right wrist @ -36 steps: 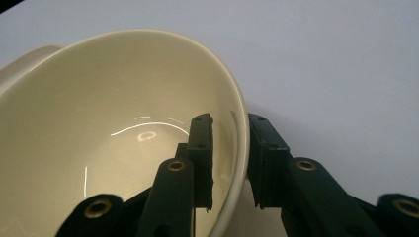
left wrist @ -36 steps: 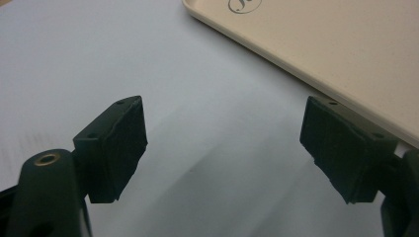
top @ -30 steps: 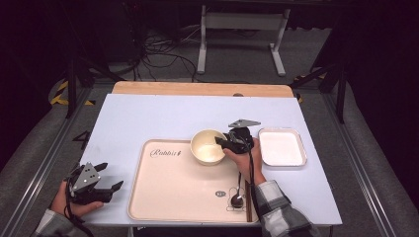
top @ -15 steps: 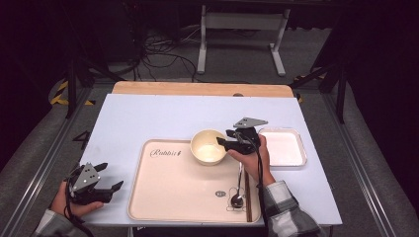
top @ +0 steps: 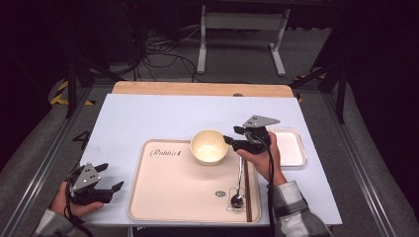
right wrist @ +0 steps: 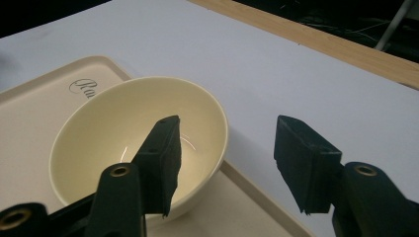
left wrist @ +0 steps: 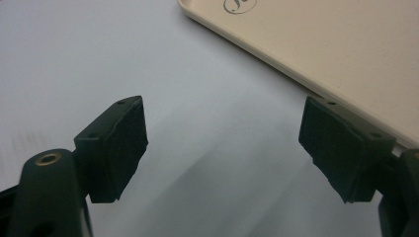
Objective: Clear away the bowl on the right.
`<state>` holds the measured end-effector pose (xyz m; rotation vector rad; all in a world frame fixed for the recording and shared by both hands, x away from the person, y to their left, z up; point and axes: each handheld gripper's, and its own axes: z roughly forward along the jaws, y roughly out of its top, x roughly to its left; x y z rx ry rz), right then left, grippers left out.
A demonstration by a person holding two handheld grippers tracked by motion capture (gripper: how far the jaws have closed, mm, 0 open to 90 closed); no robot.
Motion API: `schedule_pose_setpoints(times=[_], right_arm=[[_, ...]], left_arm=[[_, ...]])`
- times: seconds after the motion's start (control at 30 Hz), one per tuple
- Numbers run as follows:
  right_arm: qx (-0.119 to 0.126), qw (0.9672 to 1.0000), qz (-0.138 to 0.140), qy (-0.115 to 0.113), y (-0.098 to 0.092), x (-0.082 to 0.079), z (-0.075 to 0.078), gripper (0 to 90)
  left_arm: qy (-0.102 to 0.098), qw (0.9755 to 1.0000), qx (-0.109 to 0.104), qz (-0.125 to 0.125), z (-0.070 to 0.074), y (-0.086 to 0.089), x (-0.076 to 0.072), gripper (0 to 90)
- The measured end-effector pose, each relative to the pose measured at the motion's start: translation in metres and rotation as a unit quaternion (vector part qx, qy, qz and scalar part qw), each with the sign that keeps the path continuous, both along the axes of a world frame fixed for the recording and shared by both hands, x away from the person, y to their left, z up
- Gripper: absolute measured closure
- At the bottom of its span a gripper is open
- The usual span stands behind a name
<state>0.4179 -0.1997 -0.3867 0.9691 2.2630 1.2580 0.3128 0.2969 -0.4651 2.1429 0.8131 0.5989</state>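
Observation:
A cream bowl [top: 209, 146] stands empty at the far right of a beige tray [top: 173, 192]. My right gripper [top: 231, 136] hovers just right of the bowl's rim. In the right gripper view its jaws have just been opening: one jaw hangs over the bowl [right wrist: 113, 133], the other outside the rim, and neither pad touches it, so the right gripper [right wrist: 227, 133] is open. My left gripper [top: 112, 177] rests low at the tray's front left corner. The left gripper [left wrist: 222, 128] is open over bare table, with nothing between its jaws.
A metal spoon [top: 238, 187] and a brown stick [top: 248, 192] lie along the tray's right side. A shallow white dish [top: 291, 145] sits to the right of my right hand. A wooden strip [top: 197, 89] borders the table's far edge.
The right gripper's jaws have opened off the bowl's rim, and the hand has lifted and drawn a little right. The bowl stays on the tray. The left gripper has not moved.

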Motion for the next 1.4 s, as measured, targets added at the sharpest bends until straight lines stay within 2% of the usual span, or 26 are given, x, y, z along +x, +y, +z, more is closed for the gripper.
schedule_pose_setpoints(times=[0.23,0.5,0.83,1.07,1.23,1.4], right_arm=[[-0.017,0.9998,-0.006,-0.011,-0.019,-0.006,0.006,44.4],[-0.018,0.9993,-0.024,-0.022,-0.042,-0.011,0.013,44.2],[-0.012,0.9978,-0.063,-0.016,-0.081,-0.016,0.015,44.2],[-0.017,0.9954,-0.093,-0.013,-0.105,-0.017,0.013,43.9],[-0.011,0.9943,-0.106,-0.009,-0.119,-0.020,0.012,43.5],[-0.018,0.9931,-0.115,-0.013,-0.129,-0.023,0.011,43.2]], left_arm=[[0.000,1.0000,0.001,0.000,0.000,-0.001,0.000,19.3],[-0.001,1.0000,0.002,0.001,0.000,-0.001,0.000,19.3],[-0.002,1.0000,0.005,0.002,0.000,-0.001,0.000,19.1],[-0.003,1.0000,0.005,0.002,0.000,-0.001,0.000,19.0],[-0.002,1.0000,0.005,0.003,0.000,-0.001,0.000,19.0],[-0.003,1.0000,0.007,0.002,0.000,-0.001,0.000,18.9]])
